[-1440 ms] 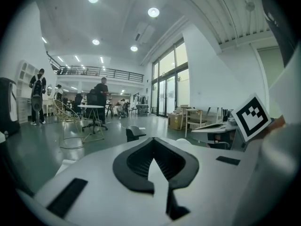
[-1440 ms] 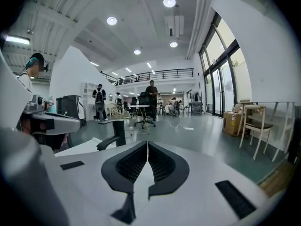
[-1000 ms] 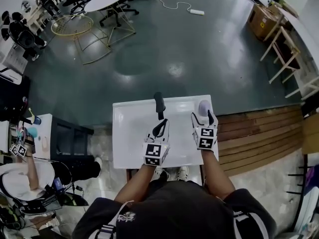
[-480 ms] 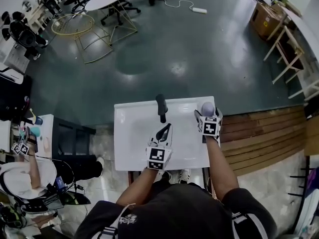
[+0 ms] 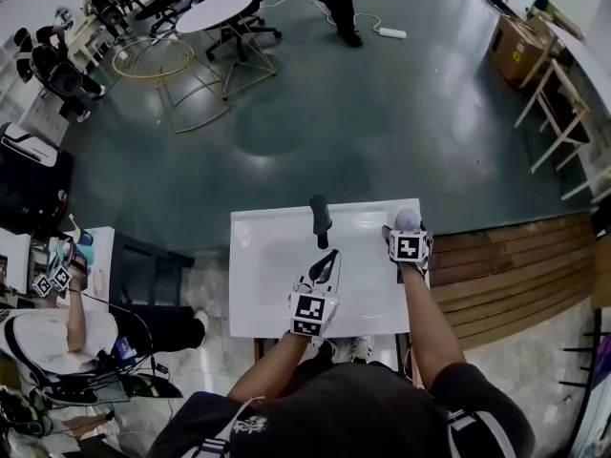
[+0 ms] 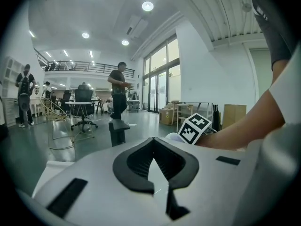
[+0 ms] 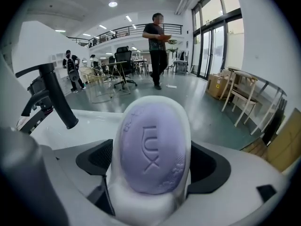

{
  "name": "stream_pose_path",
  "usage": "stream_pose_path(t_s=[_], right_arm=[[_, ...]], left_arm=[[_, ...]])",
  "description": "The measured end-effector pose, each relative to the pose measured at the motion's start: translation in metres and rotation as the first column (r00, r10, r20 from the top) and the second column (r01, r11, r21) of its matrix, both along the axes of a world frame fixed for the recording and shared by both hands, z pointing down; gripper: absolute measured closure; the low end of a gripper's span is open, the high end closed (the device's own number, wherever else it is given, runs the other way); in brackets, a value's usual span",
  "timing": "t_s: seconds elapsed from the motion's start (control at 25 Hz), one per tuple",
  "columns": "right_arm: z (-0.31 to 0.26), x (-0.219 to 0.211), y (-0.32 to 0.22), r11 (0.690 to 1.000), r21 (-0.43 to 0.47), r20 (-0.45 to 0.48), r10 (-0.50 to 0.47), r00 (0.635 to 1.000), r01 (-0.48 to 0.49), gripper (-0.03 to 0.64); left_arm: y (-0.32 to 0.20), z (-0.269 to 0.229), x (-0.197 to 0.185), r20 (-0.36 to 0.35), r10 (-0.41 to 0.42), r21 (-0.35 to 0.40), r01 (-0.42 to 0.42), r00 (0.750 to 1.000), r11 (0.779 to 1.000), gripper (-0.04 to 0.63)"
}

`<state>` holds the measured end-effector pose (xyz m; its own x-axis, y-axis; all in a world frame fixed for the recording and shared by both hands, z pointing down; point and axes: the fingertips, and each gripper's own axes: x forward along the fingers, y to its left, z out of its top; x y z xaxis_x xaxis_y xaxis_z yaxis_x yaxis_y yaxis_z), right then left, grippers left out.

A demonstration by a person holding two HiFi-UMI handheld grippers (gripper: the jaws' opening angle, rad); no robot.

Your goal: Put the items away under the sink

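Now right gripper [image 5: 408, 228], jaws just opened, straddles dish [image 7: 141, 206] holding purple soap [image 7: 153, 149]; left gripper [image 5: 328, 259] jaws closed.

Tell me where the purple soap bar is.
Head view: the soap bar sits at the white sink top's far right corner, right of the black faucet.

From above, my soap bar [image 5: 408, 218] is mostly hidden — only its top shows. The far person [image 5: 342, 3] is cut off.

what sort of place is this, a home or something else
Probably a large open office or lab hall, not a home: a round table with office chairs on a polished floor, a railed mezzanine, and a lone white sink unit.
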<state>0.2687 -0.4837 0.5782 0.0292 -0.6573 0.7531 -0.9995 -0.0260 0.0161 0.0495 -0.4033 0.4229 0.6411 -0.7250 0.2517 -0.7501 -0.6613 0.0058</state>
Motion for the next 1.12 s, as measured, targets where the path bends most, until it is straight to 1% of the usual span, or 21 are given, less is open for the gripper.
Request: stream_pose_path(t_s=[0.24, 0.44, 0.6, 0.76, 0.96, 1.12], right_arm=[[0.001, -0.001, -0.005, 0.999, 0.025, -0.001, -0.023, 1.000, 0.023, 0.141], [-0.007, 0.002, 0.001, 0.999, 0.027, -0.003, -0.028, 1.000, 0.028, 0.144], [-0.008, -0.001, 0.005, 0.998, 0.026, 0.015, -0.058, 0.998, 0.057, 0.144], [-0.025, -0.010, 0.013, 0.995, 0.065, 0.029, -0.083, 0.996, 0.081, 0.146], [-0.047, -0.020, 0.039, 0.985, 0.097, 0.013, -0.142, 0.990, 0.140, 0.146], [-0.061, -0.020, 0.071, 0.977, 0.120, 0.022, -0.177, 0.984, 0.173, 0.146]], left_arm=[[-0.002, -0.001, 0.001, 0.005, 0.005, 0.011, -0.005, 1.000, 1.000, 0.589], [0.005, -0.001, -0.003, 0.023, -0.008, 0.005, 0.008, 1.000, 1.000, 0.588], [0.005, 0.001, -0.005, 0.031, -0.024, 0.006, 0.024, 0.999, 1.000, 0.589], [0.008, 0.002, -0.007, 0.027, -0.048, -0.001, 0.049, 0.998, 0.999, 0.588], [0.019, -0.009, -0.011, 0.023, -0.094, 0.010, 0.094, 0.995, 0.996, 0.588], [0.035, -0.012, -0.011, 0.016, -0.128, 0.009, 0.128, 0.992, 0.992, 0.589]])
